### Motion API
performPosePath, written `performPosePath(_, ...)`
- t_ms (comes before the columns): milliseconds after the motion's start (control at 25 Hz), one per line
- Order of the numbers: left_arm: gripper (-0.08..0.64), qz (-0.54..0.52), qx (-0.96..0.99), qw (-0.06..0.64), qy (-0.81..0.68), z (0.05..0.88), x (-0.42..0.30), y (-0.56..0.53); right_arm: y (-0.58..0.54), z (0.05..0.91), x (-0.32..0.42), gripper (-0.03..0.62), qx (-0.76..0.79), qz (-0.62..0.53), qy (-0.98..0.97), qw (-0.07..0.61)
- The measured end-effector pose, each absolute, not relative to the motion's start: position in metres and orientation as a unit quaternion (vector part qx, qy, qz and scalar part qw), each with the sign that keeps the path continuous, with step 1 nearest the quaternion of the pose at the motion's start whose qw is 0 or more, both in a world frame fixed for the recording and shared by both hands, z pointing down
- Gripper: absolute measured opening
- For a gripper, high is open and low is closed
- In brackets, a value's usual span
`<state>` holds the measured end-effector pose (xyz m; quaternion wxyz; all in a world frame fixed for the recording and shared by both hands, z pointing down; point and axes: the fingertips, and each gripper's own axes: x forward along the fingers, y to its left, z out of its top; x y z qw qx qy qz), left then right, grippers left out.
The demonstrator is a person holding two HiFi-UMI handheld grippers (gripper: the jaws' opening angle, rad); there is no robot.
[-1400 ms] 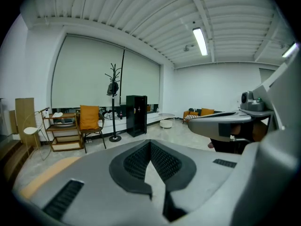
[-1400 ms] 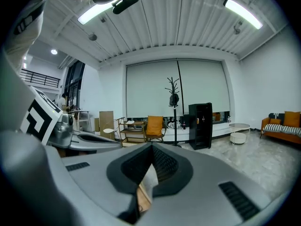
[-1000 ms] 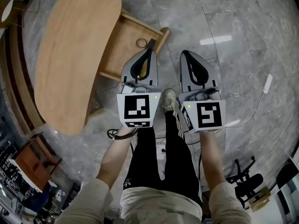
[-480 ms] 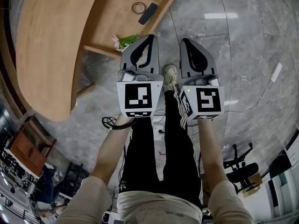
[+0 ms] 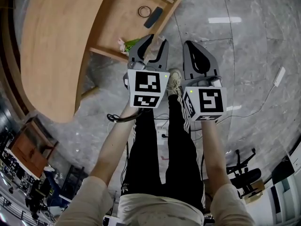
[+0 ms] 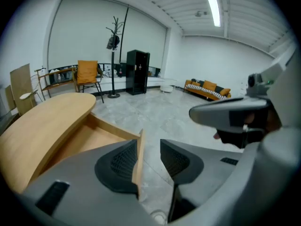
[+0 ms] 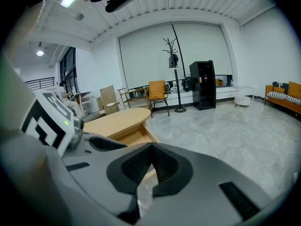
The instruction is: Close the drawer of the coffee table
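The wooden coffee table (image 5: 56, 46) stands at the left, its drawer (image 5: 122, 18) pulled out towards the floor on the right. In the drawer lie a ring (image 5: 144, 11), a dark flat object (image 5: 153, 17) and a green item (image 5: 128, 44). My left gripper (image 5: 157, 40) hangs by the near corner of the drawer front, and its jaws are opening. In the left gripper view the drawer's front edge (image 6: 138, 161) shows in the gap of the left gripper (image 6: 149, 157), with the pads not pressing on it. My right gripper (image 5: 187, 44) is beside it over bare floor, shut and empty, as the right gripper view shows (image 7: 150, 150).
The person's legs and a shoe (image 5: 175, 81) are below the grippers, with cables on the floor nearby. A white adaptor (image 5: 279, 76) on a cable lies at the right. Across the room stand an orange chair (image 6: 88, 74), a coat stand (image 6: 114, 55), a black cabinet (image 6: 137, 72) and a sofa (image 6: 209, 87).
Both grippers have sunk towards the drawer, and more of the drawer now shows in the head view. The left gripper's jaws were shut and now stand apart. The right gripper's jaws stay shut.
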<state>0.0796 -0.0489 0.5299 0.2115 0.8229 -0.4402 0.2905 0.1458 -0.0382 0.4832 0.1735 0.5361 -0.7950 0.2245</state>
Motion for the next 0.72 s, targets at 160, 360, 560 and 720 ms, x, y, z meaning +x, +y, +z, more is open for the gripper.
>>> performPosePath(160,0.153,0.383,0.806,0.206,-0.401,0.593,0.079,-0.044,-0.031,0.492,0.151,0.005,0.535,0.236,-0.791,0.179)
performPosePath(360,0.153,0.464,0.774,0.191,-0.386,0.657,0.07,-0.047,-0.02,0.509,0.156,0.005,0.528,0.252,-0.788,0.192)
performPosePath(560,0.138,0.511,0.751,0.185,-0.375,0.693,0.069,-0.043,-0.008,0.522,0.16,0.005,0.52,0.261,-0.787,0.206)
performPosePath(720,0.138,0.518,0.74,0.2,-0.38,0.704,0.067,-0.043,-0.005,0.527,0.16,0.005,0.515,0.263,-0.788,0.209)
